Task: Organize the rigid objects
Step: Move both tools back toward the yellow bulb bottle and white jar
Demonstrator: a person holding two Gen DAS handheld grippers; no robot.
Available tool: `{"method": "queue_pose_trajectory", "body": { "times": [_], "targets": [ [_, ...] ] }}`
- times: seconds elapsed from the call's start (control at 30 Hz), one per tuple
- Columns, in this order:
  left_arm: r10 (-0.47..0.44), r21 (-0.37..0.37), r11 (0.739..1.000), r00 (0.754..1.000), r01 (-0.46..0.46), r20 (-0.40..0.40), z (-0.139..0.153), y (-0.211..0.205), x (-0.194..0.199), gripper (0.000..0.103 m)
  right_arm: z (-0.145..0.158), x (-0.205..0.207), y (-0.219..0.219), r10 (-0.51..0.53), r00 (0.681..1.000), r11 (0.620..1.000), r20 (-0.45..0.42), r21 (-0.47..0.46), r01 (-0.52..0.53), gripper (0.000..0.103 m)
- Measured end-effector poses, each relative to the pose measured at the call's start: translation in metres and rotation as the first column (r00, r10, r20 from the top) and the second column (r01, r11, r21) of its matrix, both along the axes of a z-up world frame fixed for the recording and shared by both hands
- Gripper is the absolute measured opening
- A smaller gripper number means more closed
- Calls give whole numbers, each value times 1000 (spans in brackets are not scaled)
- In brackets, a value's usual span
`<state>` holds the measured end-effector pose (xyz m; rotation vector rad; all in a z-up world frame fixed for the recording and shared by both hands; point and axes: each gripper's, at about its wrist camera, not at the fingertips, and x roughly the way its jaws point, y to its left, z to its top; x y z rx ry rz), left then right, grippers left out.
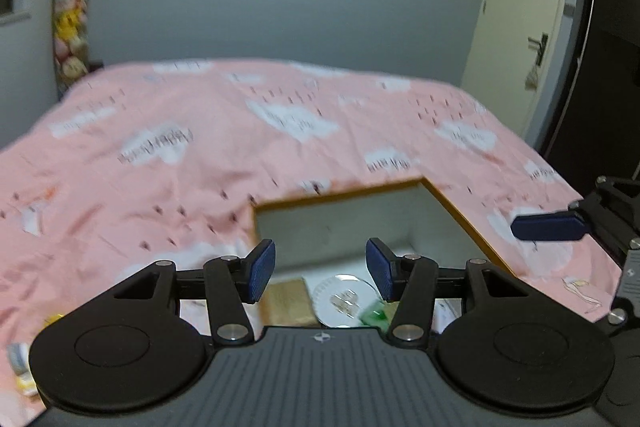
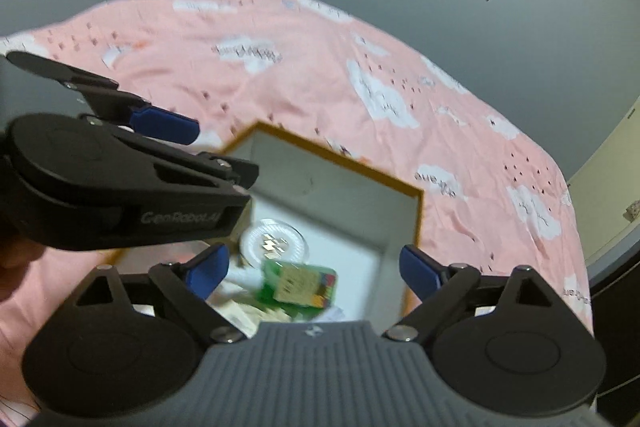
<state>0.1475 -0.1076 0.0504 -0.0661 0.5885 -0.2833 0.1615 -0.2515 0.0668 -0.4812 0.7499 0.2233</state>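
An open box with an orange rim (image 1: 452, 205) (image 2: 340, 159) lies on the pink bed. Inside it are a round clear-lidded case (image 1: 340, 301) (image 2: 274, 241), a green packet (image 2: 304, 285) (image 1: 374, 315) and a brown cardboard piece (image 1: 288, 301). My left gripper (image 1: 320, 273) is open and empty above the box's near part; it also shows at the left of the right wrist view (image 2: 160, 123). My right gripper (image 2: 316, 269) is open and empty just above the green packet; one blue fingertip (image 1: 550, 225) of it shows at the right of the left wrist view.
The pink cloud-print bedspread (image 1: 200, 147) (image 2: 280, 67) fills the area around the box. Small loose items (image 1: 24, 375) lie at the bed's near left. A column of plush toys (image 1: 72, 7) hangs at the far corner; a door (image 1: 520, 27) stands right.
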Motion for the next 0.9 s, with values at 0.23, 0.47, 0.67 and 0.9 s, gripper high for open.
{"method": "queue_pose_trajectory", "body": {
  "times": [0.23, 0.47, 0.67, 0.9],
  "targets": [
    [63, -24, 998, 995, -61, 80, 9, 38, -20, 67, 6, -27, 33, 26, 996, 997, 81, 64, -31, 97],
    [147, 33, 988, 986, -149, 76, -2, 83, -36, 75, 0, -38, 67, 13, 995, 983, 94, 180, -30, 100],
    [256, 30, 966, 966, -257, 23, -19, 132, -40, 75, -15, -36, 105, 23, 996, 968, 84, 246, -43, 100],
    [370, 11, 929, 926, -370, -74, -40, 193, -47, 74, -39, -22, 150, 32, 999, 949, 35, 312, -41, 100]
  ]
}}
